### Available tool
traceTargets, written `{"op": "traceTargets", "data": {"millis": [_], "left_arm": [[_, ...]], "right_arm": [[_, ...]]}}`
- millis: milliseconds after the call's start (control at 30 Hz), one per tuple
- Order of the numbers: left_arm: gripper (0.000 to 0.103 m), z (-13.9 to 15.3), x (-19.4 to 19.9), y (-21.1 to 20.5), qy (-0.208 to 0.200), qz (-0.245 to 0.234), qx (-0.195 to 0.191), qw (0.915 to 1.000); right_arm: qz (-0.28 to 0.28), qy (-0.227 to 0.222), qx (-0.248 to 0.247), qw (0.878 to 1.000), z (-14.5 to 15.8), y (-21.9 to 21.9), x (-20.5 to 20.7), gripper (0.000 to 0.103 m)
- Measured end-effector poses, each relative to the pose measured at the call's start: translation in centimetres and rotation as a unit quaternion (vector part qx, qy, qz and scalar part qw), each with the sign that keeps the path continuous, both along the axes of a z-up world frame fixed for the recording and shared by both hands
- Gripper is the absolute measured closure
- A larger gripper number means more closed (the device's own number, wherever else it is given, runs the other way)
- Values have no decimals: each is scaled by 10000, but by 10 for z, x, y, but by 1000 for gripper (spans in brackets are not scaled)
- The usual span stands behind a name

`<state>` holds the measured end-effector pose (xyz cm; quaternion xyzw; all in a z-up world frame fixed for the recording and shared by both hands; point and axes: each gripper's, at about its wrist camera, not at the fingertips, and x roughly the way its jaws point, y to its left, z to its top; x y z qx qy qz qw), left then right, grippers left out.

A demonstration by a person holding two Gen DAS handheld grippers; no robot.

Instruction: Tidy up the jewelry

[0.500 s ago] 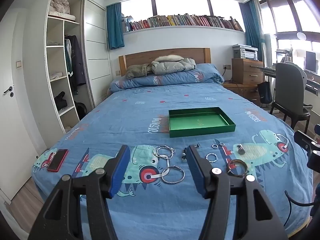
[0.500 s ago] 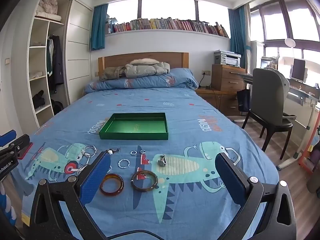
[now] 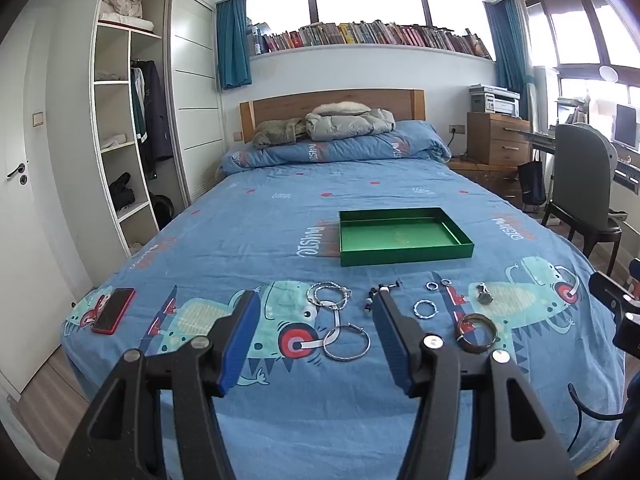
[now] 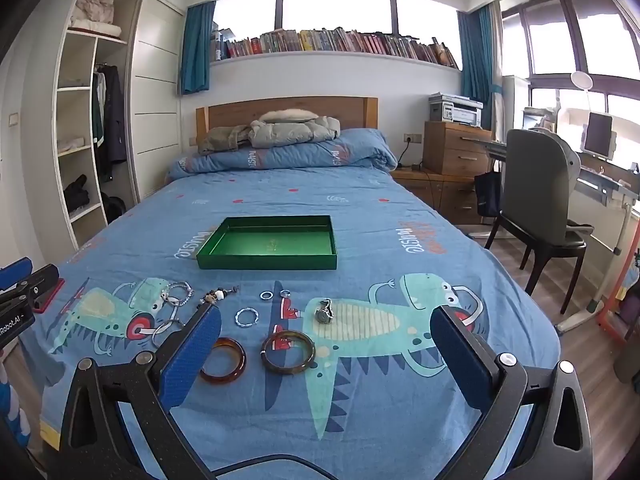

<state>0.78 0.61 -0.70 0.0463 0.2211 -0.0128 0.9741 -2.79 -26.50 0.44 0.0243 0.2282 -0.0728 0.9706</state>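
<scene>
A green tray (image 3: 404, 255) (image 4: 267, 260) lies on the blue bedspread, nothing visible in it. Jewelry lies in front of it: a silver hoop (image 3: 346, 344), beaded bracelets (image 3: 329, 295) (image 4: 177, 292), a twisted silver ring (image 3: 424, 309) (image 4: 247, 316), two small rings (image 4: 266, 294), a watch (image 4: 324, 311) (image 3: 484, 295), a bead charm (image 4: 216, 296), an amber bangle (image 4: 224, 360) and a dark bangle (image 4: 288, 351) (image 3: 477, 332). My left gripper (image 3: 316, 334) is open above the hoop. My right gripper (image 4: 326, 346) is open wide above the bangles. Both are empty.
A red phone (image 3: 113, 310) lies at the bed's left front corner. A folded quilt and jackets (image 3: 340, 136) lie at the headboard. A wardrobe (image 3: 132, 120) stands left; a chair (image 4: 540, 200) and desk stand right of the bed.
Both grippers have edged slightly nearer the bed. No jewelry has moved.
</scene>
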Motion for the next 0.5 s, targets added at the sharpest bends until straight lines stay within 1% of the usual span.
{"op": "traceTargets", "data": {"millis": [500], "left_arm": [[46, -7, 4, 1, 145, 69, -64, 9999]], "right_arm": [[215, 63, 123, 9997, -6, 2, 1, 0]]}}
